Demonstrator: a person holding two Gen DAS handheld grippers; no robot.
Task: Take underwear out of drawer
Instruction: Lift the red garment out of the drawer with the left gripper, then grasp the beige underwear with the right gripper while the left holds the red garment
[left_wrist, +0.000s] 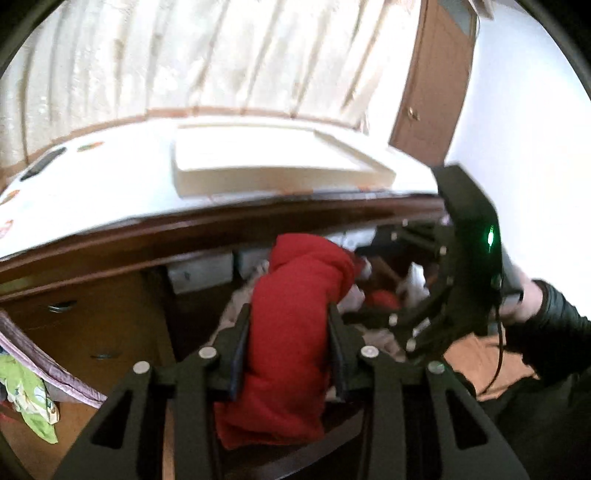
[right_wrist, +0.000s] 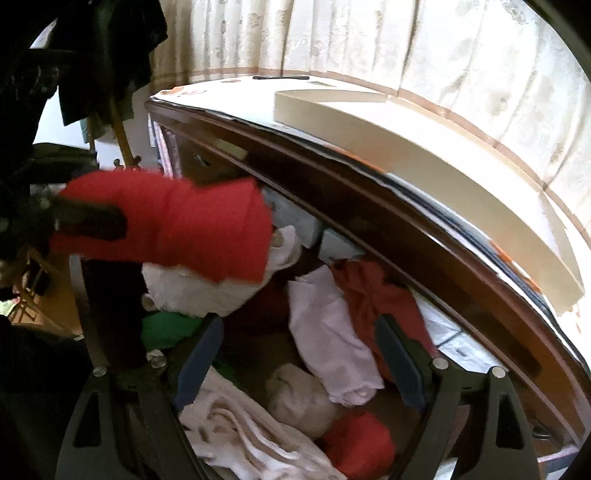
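A folded red underwear (left_wrist: 303, 266) is pinched between the fingers of my left gripper (left_wrist: 290, 314), which is shut on it and holds it above the open drawer. The right wrist view shows the same red underwear (right_wrist: 192, 225) sticking out of the left gripper (right_wrist: 88, 221), above the heap in the drawer. My right gripper (right_wrist: 299, 325) stands open over the drawer, nothing between its fingers. Below it lie a white garment (right_wrist: 332, 347), a dark red cloth (right_wrist: 373, 291), a beige roll (right_wrist: 299, 398), a red roll (right_wrist: 358, 443) and a green piece (right_wrist: 166, 328).
The dresser's dark wooden top edge (right_wrist: 369, 236) overhangs the back of the drawer. A flat cream box (left_wrist: 280, 162) and a dark remote (left_wrist: 42, 164) lie on top. A curtain hangs behind, a brown door (left_wrist: 428, 81) stands right. Dark clothes (right_wrist: 92, 55) hang at left.
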